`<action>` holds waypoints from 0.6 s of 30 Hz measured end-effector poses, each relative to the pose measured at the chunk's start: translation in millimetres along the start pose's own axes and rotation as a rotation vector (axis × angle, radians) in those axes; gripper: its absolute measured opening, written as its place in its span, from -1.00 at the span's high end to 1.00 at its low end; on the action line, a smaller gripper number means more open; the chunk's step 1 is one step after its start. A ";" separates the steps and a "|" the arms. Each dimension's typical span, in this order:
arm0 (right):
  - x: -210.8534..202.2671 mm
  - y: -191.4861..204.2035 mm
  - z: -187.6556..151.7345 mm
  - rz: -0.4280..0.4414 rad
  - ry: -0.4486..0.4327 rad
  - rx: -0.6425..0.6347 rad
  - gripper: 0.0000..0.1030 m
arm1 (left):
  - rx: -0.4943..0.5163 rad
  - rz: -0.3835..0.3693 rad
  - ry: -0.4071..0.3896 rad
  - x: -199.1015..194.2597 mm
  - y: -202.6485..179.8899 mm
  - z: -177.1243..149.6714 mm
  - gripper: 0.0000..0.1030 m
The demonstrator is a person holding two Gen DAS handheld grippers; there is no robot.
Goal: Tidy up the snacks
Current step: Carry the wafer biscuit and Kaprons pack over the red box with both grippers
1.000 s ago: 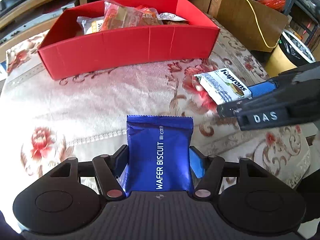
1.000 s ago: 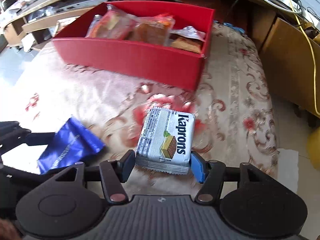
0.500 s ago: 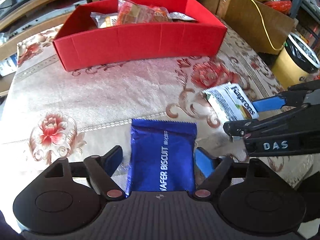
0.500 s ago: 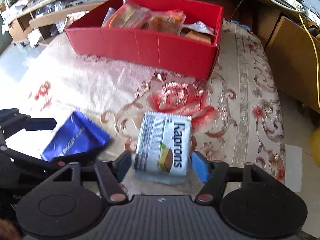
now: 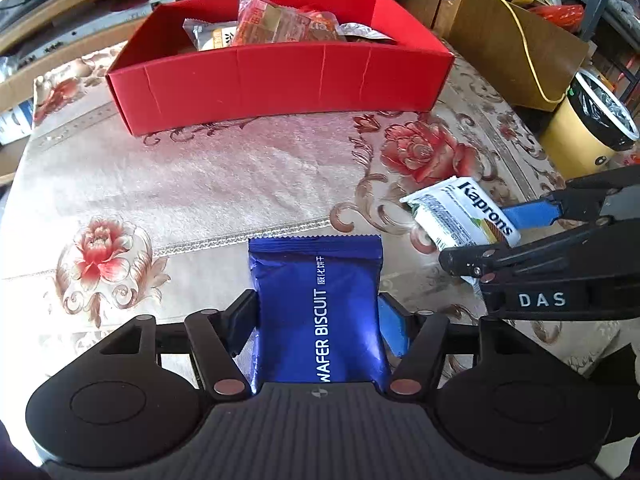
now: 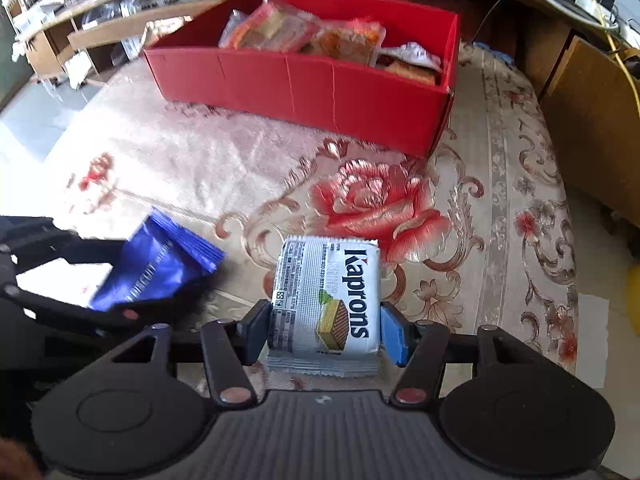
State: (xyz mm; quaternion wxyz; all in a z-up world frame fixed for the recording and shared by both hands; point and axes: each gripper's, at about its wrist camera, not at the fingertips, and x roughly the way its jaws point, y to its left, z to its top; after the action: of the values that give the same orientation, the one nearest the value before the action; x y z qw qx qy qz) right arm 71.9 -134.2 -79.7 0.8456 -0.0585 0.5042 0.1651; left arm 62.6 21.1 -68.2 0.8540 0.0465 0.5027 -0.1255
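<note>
A blue "WAFER BISCUIT" packet (image 5: 316, 304) lies lengthwise between the fingers of my left gripper (image 5: 318, 320). Its jaws are closing and both pads touch the packet's sides. A white "Kaprons" wafer packet (image 6: 326, 300) sits between the fingers of my right gripper (image 6: 326, 328), whose jaws are also closing with the pads against it. In the left wrist view the Kaprons packet (image 5: 460, 216) tilts up off the cloth at the right. The red box (image 5: 280, 84) stands at the far side of the table, with several wrapped snacks (image 5: 280, 24) inside.
The table wears a floral beige cloth (image 5: 200, 184). Right of it stand a yellow cylindrical bin (image 5: 580, 136) and a brown cardboard box (image 5: 512, 40) with a yellow cable over it. Wooden shelves run behind the red box.
Half a second ago both grippers' jaws stood wider around their packets; now they have closed in onto them again. Both views have drawn back a little from the red box.
</note>
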 end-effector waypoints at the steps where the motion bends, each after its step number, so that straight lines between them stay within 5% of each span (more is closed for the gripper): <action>1: -3.8 0.4 -0.4 0.006 -0.011 0.007 0.01 | -0.001 -0.005 -0.003 -1.6 -1.1 -0.4 -0.34; 18: -22.0 -1.4 -7.3 0.017 -0.055 0.036 0.02 | -0.044 -0.019 -0.047 -19.0 -0.6 -0.7 -0.32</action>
State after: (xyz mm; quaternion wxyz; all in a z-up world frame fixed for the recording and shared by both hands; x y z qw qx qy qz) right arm 56.6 -142.3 -64.2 0.8587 -0.0346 0.4840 0.1648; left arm 53.0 23.8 -52.0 0.8653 0.0200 0.4853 -0.1235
